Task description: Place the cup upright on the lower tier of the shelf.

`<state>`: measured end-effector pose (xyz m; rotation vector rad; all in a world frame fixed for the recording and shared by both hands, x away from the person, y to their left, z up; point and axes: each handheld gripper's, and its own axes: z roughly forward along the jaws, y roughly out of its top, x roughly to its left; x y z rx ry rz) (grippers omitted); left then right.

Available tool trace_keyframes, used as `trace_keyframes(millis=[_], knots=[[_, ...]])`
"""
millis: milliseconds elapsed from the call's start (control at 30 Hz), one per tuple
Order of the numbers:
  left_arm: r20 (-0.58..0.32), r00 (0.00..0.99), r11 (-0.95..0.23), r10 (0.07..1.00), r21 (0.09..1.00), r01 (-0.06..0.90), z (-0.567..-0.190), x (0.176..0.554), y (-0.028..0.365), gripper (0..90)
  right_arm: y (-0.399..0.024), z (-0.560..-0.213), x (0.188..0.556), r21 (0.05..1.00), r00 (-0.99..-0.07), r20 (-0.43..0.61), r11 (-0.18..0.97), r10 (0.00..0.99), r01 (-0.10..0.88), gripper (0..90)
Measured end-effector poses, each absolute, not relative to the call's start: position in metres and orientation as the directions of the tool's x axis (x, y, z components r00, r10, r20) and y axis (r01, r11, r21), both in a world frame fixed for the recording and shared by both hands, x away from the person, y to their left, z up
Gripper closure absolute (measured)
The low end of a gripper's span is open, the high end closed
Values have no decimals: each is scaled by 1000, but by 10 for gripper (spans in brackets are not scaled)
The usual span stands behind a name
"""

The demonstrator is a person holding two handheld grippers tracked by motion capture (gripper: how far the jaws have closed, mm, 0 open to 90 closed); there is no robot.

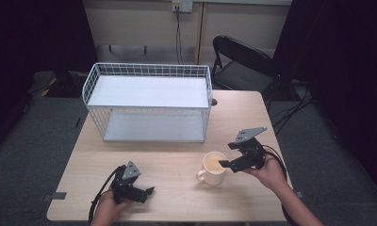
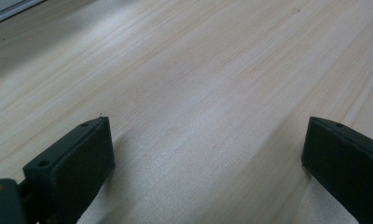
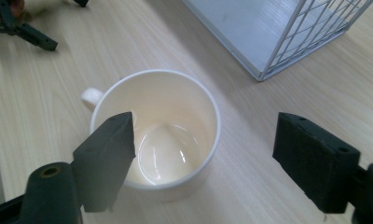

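A cream mug (image 1: pixel 213 168) stands upright and empty on the wooden table (image 1: pixel 177 202), right of centre, with its handle toward the person's left. My right gripper (image 1: pixel 226 155) hovers at the mug's right side. In the right gripper view the mug (image 3: pixel 175 116) sits between the jaws. The right gripper (image 3: pixel 203 126) is open: one jaw hangs over the near rim and the other stands clear of the mug's outer wall. My left gripper (image 1: pixel 149 194) rests low near the front left of the table. The left gripper (image 2: pixel 208 135) is open over bare wood.
A white wire two-tier rack (image 1: pixel 149 94) stands at the back of the table, and its corner (image 3: pixel 287 37) lies just beyond the mug. A black folding chair (image 1: pixel 243 61) stands behind the table's far right. Dark floor surrounds the table.
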<state>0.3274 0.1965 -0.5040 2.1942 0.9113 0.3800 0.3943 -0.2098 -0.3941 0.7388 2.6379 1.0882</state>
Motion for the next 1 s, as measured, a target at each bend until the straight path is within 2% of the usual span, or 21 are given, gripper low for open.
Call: trace_keyframes(millis=[500, 533, 600, 667, 700, 800, 1000], knots=[[-4, 706, -491, 708, 717, 496, -504, 327, 196, 18, -201, -418, 409, 683, -840, 14, 608, 542, 404, 340], [-4, 706, -490, 708, 717, 496, -504, 327, 196, 18, -201, -419, 410, 680, -837, 16, 608, 546, 410, 383], [-3, 707, -492, 707, 716, 495, -504, 327, 197, 18, -201, -420, 410, 682, -836, 18, 604, 548, 411, 395], [-4, 706, -490, 708, 717, 496, -504, 327, 196, 18, -201, -421, 410, 678, -837, 23, 607, 546, 414, 453], [-4, 706, -490, 708, 717, 496, -504, 327, 196, 17, -200, -423, 410, 668, -842, 15, 621, 539, 410, 537], [-4, 706, -490, 708, 717, 496, -504, 327, 196, 18, -198, -424, 410, 650, -846, 24, 635, 533, 418, 625], [-4, 706, -491, 708, 717, 496, -504, 327, 196, 18, -191, -431, 411, 608, -852, 40, 664, 522, 436, 702]])
